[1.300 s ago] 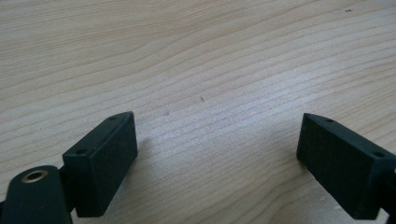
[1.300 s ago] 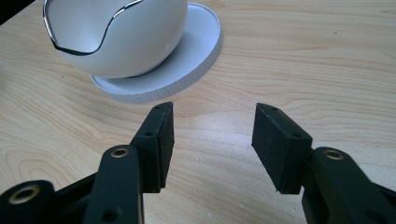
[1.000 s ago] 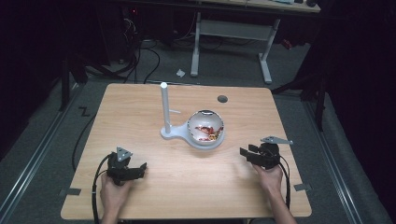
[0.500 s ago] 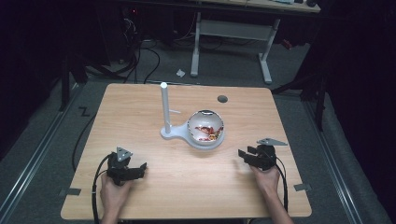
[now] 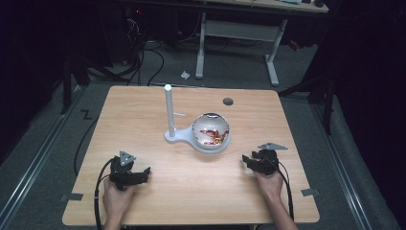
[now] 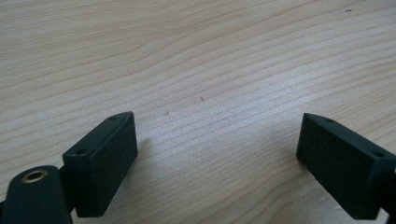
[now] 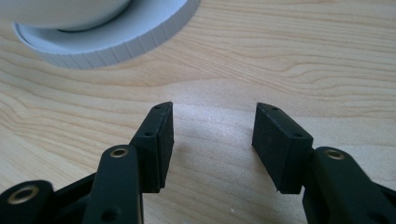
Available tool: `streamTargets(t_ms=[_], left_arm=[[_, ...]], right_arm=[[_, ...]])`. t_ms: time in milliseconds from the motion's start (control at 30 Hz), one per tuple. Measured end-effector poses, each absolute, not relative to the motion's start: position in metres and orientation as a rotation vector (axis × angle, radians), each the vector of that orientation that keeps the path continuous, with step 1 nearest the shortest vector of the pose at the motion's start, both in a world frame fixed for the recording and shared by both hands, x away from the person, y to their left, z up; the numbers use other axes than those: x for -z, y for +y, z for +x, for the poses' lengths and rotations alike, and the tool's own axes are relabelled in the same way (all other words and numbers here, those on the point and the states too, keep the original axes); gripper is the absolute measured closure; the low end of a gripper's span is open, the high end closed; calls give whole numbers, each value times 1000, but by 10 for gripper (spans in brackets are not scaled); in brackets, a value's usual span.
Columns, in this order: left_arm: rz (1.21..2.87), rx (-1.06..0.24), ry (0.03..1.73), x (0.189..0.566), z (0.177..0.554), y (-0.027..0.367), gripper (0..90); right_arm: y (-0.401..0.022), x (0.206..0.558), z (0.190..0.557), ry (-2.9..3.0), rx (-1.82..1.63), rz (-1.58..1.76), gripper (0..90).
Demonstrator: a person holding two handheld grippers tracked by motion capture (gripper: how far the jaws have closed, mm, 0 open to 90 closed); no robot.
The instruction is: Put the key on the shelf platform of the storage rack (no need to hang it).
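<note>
Your right gripper [image 5: 254, 160] sank toward counter [image 5: 143, 110] since 1 second back, jaws parted, empty; left gripper [image 5: 136, 176] parked, released. Bowl [image 5: 210, 130] on stand [image 5: 168, 112] untouched; approach pending.

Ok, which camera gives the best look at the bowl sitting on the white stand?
The high view: it shows the whole bowl from above, with reddish contents, resting on the white stand beside its upright post. The right gripper view catches just the bowl's underside and the stand's ring at its top edge. The left gripper view faces bare table.
</note>
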State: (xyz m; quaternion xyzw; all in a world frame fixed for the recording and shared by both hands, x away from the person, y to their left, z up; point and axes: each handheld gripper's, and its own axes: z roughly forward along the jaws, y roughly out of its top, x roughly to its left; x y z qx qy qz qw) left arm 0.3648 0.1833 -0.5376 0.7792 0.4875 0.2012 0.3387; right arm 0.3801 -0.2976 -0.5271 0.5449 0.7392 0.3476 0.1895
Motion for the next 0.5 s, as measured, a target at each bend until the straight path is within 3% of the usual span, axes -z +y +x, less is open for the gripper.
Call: streamTargets(t_ms=[500], left_arm=[[2030,-523,1267,538,364,183,132]], right_arm=[[-289,531,379,2081,-888,1417,452]])
